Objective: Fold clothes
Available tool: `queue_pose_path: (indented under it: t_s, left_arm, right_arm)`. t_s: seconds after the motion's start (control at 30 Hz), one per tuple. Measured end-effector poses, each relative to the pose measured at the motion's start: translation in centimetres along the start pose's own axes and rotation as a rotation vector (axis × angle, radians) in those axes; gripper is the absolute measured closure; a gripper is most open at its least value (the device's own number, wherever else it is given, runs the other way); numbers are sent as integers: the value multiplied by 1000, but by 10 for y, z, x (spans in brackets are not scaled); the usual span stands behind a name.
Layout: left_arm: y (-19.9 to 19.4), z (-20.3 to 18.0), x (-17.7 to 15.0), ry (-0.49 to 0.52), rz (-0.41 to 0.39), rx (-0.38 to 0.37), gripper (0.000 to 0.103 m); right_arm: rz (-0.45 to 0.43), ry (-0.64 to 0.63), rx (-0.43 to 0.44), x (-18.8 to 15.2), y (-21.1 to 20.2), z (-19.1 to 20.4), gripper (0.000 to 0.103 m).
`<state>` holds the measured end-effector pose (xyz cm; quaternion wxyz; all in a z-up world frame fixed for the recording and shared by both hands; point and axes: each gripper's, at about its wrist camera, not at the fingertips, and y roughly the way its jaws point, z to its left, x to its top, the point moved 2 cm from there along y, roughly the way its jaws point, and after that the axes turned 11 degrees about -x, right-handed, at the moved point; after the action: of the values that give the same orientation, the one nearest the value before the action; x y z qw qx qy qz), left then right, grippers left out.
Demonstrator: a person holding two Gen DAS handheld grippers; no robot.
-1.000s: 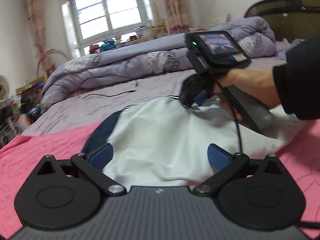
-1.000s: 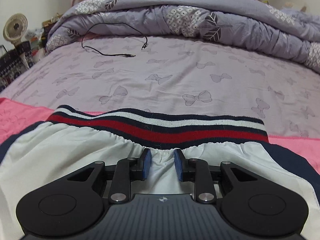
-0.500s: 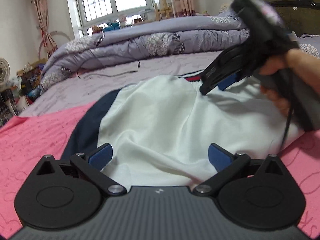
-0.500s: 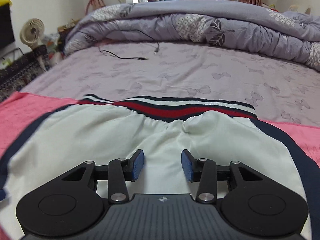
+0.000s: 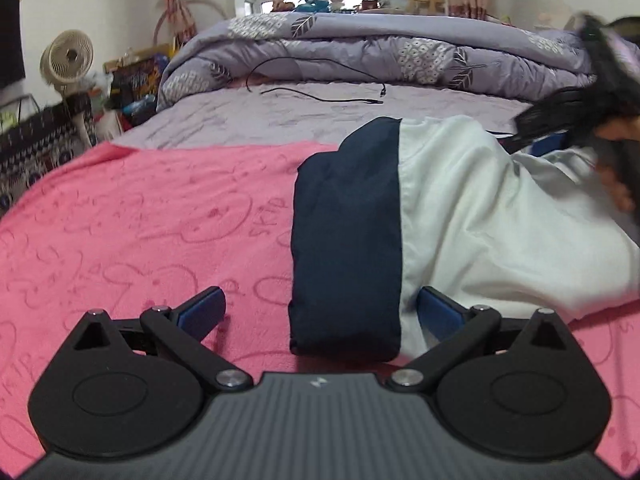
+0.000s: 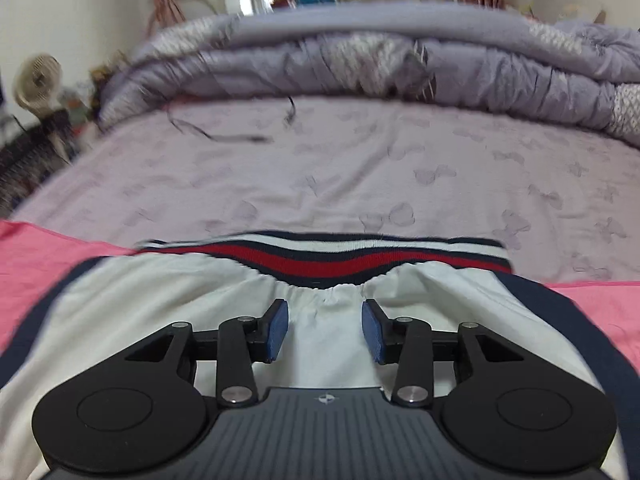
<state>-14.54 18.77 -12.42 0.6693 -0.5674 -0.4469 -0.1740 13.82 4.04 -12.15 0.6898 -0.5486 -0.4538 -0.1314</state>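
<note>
We're looking down both tools at a white garment (image 5: 480, 216) with a navy side panel (image 5: 346, 240), lying folded on the pink blanket (image 5: 140, 216) spread over the near part of the bed (image 6: 360, 168). Our left tool (image 5: 320, 314) stands wide open, its blue pads (image 5: 202, 310) well apart: the left pad sits over bare pink blanket, the right one at the white cloth, and the garment's near navy corner lies in the gap between them, with nothing gripped. Over on the right tool (image 6: 324, 330), the jaws have just been opening and now stand partly apart, blue pads on either side of a patch of white fabric just short of the gathered waistband (image 6: 324, 258), striped red, white and navy. The cloth lies under and between those pads, not pinched. From the left view, the right tool (image 5: 560, 120) appears blurred at the far right edge, above the garment's far end. A black cable (image 5: 320, 96) lies on the lilac sheet beyond, before the rolled quilt (image 5: 400, 48).
</note>
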Motion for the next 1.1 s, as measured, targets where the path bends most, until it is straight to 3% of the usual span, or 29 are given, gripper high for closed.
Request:
queue_pose_path:
  t_s: [0.1,0.2,0.23,0.3,0.37,0.47,0.5,0.53,0.6,0.67,0.77,0.87,0.93,1.0,1.1]
  left_arm:
    - [-3,-3,-1,15,-4,11,0]
    - [-1,-1,0,12,-4,15,0]
    - [0,0,1,7,-3,14,0]
    - [-1,5,2,5,-8,19,0]
    - [-5,9,2,24,-13,28,0]
    - [-5,12,2,43,-8,29,0]
    - [-4,12,2,42,-3,26,0]
    - [-3,12,1,42,3,26,0]
    - [-2,12,0,45,5,29,0]
    - [0,13,-1,40,13,22,0]
    - [3,15,-2,22,22,6,0]
    - [4,15,-2,20,22,3,0]
    - [4,15,-3,17,22,0,0]
    - [5,15,-4,10,23,-6,0]
    - [6,15,-5,6,22,-16,0]
  right_arm:
    - [-75,-36,-5,-34,-67,-19,52]
    - [-66,-51,-87,-87,-109,-38,53]
    - [-48,-49,-131,-103,-112,-48,56]
    - [-22,-47,-237,-125,-106,-72,80]
    - [-6,-12,-317,-124,-86,-100,84]
    - [28,47,-388,-107,-52,-134,96]
    - [40,44,-405,-99,-41,-138,86]
    - [50,26,-427,-91,-34,-137,82]
    - [63,11,-446,-80,-32,-134,82]
    - [15,-4,-464,-73,-50,-127,81]
    - [-77,30,-402,-70,-93,-107,74]
    - [-50,46,-131,-73,-117,-66,72]
    - [14,5,-18,-76,-107,-29,71]
    - [50,12,1,-71,-76,-1,71]
    - [62,64,-93,-41,-8,18,74]
